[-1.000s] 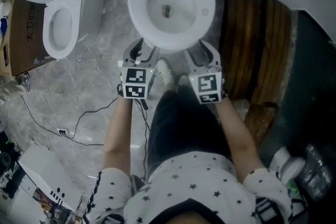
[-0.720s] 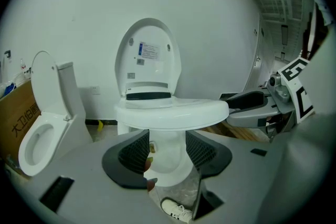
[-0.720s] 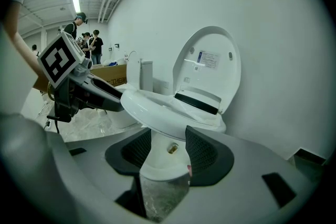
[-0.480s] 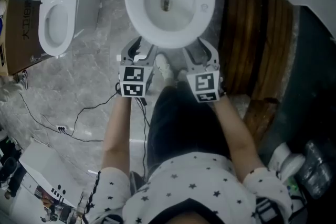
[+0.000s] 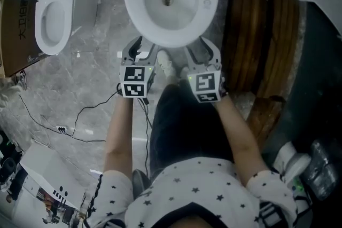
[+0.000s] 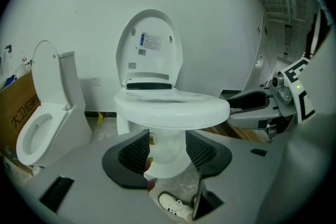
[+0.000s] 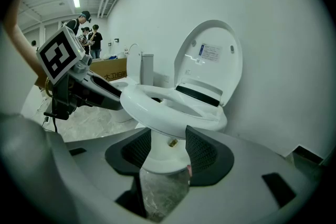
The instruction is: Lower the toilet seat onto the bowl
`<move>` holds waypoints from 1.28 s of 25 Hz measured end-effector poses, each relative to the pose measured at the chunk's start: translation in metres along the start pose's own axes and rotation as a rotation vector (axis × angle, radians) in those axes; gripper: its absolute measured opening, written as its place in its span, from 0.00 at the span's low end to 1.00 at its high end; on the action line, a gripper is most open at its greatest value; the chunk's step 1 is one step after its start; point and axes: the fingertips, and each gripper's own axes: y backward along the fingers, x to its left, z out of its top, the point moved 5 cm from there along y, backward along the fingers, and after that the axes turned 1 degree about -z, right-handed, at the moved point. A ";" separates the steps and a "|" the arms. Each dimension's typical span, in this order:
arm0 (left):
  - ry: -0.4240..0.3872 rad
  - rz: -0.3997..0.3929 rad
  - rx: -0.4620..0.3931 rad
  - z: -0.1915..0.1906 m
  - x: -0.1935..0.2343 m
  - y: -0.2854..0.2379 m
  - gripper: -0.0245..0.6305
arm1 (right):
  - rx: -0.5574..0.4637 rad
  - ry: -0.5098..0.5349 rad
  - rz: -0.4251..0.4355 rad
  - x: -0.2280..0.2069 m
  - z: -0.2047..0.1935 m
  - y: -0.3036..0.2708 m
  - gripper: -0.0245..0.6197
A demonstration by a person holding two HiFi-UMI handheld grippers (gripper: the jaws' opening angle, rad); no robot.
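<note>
I'm looking down on the toilet [image 5: 206,5], with a second toilet [image 5: 51,13] off to its left on the marble floor. The seat [image 6: 173,105] lies flat on the bowl, and the lid [image 6: 149,42] stands upright behind it. My left gripper [image 5: 141,49] and right gripper [image 5: 204,50] hover just in front of the rim, both with jaws spread wide and pads off the porcelain. A white sneaker [image 6: 176,206] sits below.

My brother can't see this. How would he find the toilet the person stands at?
Look for the wooden boards. The toilet right beside them is it. It is wide and round; the other toilet is narrower, by the cardboard box.
</note>
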 end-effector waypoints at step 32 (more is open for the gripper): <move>0.034 -0.012 0.081 -0.057 0.000 -0.030 0.37 | 0.069 0.006 0.018 0.018 -0.052 -0.028 0.36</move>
